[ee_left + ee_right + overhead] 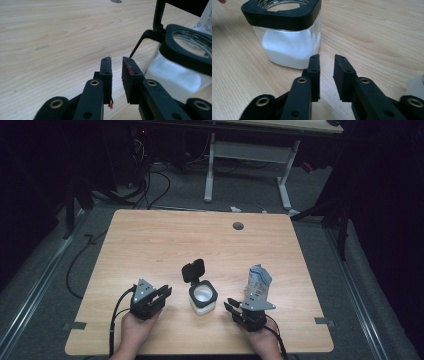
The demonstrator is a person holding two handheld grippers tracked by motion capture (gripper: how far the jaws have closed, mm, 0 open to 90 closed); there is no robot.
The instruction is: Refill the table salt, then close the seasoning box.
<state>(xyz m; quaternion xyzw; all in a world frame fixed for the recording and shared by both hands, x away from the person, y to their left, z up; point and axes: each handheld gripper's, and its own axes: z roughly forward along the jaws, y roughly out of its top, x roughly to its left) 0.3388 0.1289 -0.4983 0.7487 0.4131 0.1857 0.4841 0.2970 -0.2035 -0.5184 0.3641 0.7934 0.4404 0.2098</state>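
Jar (202, 298): square clear glass body, black square collar round a circular mouth, black hinged lid (193, 270) standing open and upright at the jar's 11 o'clock. It stands on the wooden surface (150, 245), in the near half, slightly right of centre, between the two claws. Contents: white powder, filling roughly the lower half to two thirds; the level is seen through the glass in the right gripper view (289, 47).

Pouch (259, 281): white and blue packet, upright, at the jar's 3 o'clock, just beyond the right claw. Its contents cannot be told.

Left claw (166, 292): at the jar's 9 o'clock, near it but apart. Jaws nearly together, a narrow slit left between them, nothing in it (117, 75).

Right claw (231, 304): at the jar's 4 o'clock, pointing toward it, apart from the glass. Jaws likewise parted by a narrow gap, nothing held (327, 75).
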